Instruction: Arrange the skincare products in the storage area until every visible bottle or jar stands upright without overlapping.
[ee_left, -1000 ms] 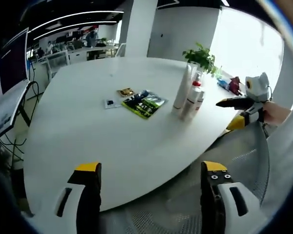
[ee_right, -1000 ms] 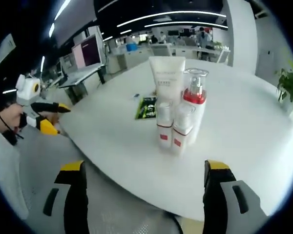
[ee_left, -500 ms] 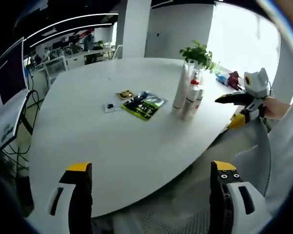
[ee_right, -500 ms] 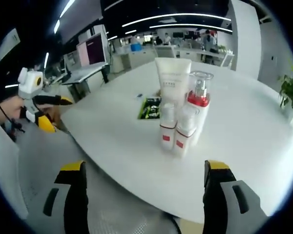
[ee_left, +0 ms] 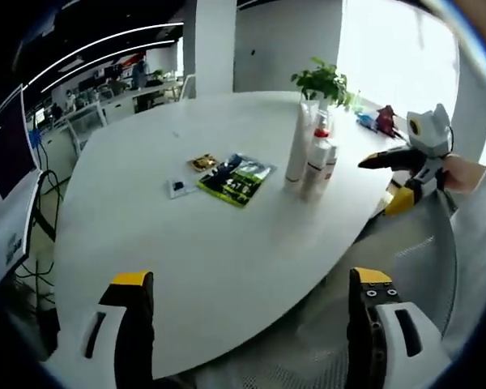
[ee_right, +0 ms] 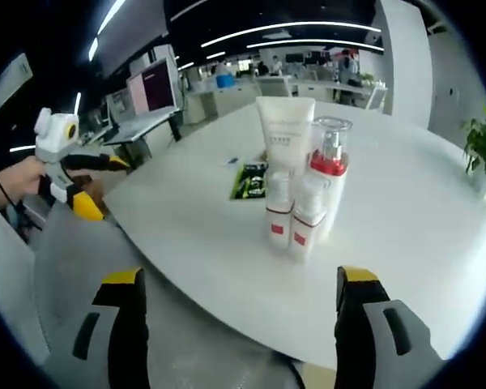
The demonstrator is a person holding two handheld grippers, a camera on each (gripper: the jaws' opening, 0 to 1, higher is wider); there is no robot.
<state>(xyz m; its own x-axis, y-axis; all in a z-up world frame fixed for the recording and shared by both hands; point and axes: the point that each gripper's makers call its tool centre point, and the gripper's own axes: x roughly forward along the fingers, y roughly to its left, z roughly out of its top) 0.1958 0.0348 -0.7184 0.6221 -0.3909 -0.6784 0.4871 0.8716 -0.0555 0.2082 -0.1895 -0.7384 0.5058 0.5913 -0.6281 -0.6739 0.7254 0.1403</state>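
Note:
A tight group of skincare products stands upright on the white table: a tall white tube, a clear pump bottle with a red collar and two small white bottles with red labels. In the left gripper view the same group stands near the table's right edge. My right gripper is open, off the table edge, short of the bottles. My left gripper is open over the near table edge, far from them. Each gripper appears in the other view, left and right, held by a hand.
A green packet, a small gold packet and a small card lie mid-table. A potted plant stands behind the bottles. A mesh chair sits by the table edge. Desks and monitors fill the background.
Both views have shifted slightly with the hands. The bottles stand as before. In the right gripper view the left gripper has come a little closer to the table.

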